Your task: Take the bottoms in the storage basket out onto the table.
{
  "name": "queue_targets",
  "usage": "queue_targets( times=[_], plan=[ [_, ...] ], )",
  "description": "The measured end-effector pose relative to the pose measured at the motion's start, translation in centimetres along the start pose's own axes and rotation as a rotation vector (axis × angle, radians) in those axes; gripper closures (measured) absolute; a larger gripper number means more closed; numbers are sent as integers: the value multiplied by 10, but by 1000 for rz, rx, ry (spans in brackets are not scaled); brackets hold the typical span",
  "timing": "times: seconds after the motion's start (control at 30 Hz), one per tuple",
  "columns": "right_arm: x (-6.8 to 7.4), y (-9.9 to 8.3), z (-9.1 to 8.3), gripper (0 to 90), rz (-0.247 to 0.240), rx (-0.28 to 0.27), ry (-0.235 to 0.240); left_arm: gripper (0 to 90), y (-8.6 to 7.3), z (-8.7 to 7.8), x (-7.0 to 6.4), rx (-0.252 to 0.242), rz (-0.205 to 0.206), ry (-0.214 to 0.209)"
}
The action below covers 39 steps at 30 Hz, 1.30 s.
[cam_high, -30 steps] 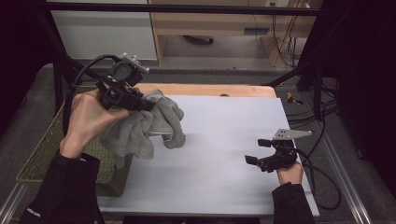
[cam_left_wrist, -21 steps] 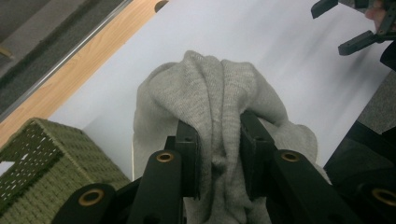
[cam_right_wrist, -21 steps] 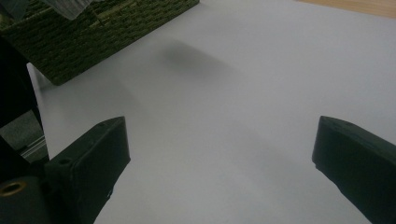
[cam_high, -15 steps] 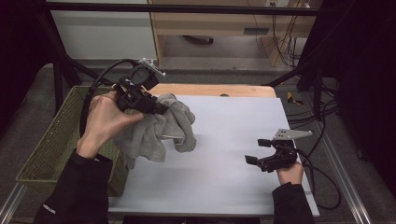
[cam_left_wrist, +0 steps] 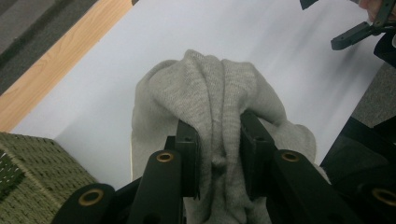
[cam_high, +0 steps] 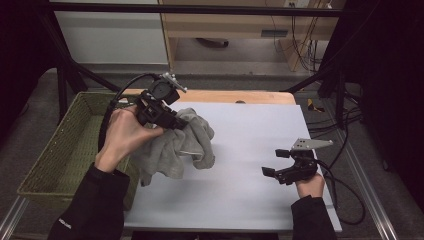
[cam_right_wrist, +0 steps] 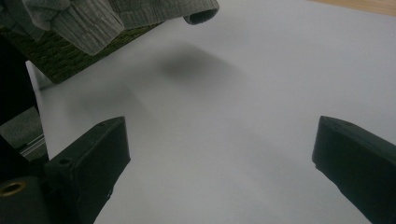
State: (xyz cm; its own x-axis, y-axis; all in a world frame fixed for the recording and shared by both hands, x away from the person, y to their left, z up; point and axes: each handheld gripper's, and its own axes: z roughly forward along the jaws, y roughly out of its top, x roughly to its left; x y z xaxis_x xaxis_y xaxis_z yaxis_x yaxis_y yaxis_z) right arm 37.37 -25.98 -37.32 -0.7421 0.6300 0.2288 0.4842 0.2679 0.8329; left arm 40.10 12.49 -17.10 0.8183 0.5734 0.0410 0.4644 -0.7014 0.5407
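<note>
A grey knitted garment point(cam_high: 180, 145) hangs in the air over the left part of the white table point(cam_high: 250, 135). My left gripper point(cam_high: 172, 121) is shut on a bunched fold of it. In the left gripper view the grey knit point(cam_left_wrist: 219, 93) is pinched between the two black jaws, and my left gripper point(cam_left_wrist: 218, 149) holds it above the table. My right gripper point(cam_high: 272, 162) rests low at the right side of the table, jaws wide apart and empty. In the right gripper view the garment point(cam_right_wrist: 116, 16) hangs at the top left, and my right gripper point(cam_right_wrist: 219, 154) is open over bare table.
A green woven basket point(cam_high: 65, 150) stands against the table's left edge, below the garment. A wooden strip point(cam_high: 240, 96) runs along the far edge. Cables point(cam_high: 345, 195) trail off the right side. Metal frame rails border the table.
My left gripper has carried the grey garment to the right, from over the basket's edge to above the table's left part. The right gripper has stayed where it was.
</note>
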Motion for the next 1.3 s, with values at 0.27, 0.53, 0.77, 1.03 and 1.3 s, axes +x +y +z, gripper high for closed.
queue_targets(
  times=[0.27, 0.53, 0.77, 1.03, 1.3],
  plan=[
    [0, 0, 1, 45, 0, 6, -2, 725, 2, 16, -2, 18, 3, -21],
    [0, 0, 1, 45, -2, 9, 0, 724, 3, 35, -3, 40, 4, -34],
    [0, 0, 1, 45, -1, 6, -2, 723, 3, 51, -2, 59, 0, -41],
    [0, 0, 1, 45, -3, 7, -2, 722, 3, 64, 0, 56, -14, -49],
    [0, 0, 1, 45, -2, 9, -2, 719, 0, 76, 2, 51, -26, -58]
  ],
)
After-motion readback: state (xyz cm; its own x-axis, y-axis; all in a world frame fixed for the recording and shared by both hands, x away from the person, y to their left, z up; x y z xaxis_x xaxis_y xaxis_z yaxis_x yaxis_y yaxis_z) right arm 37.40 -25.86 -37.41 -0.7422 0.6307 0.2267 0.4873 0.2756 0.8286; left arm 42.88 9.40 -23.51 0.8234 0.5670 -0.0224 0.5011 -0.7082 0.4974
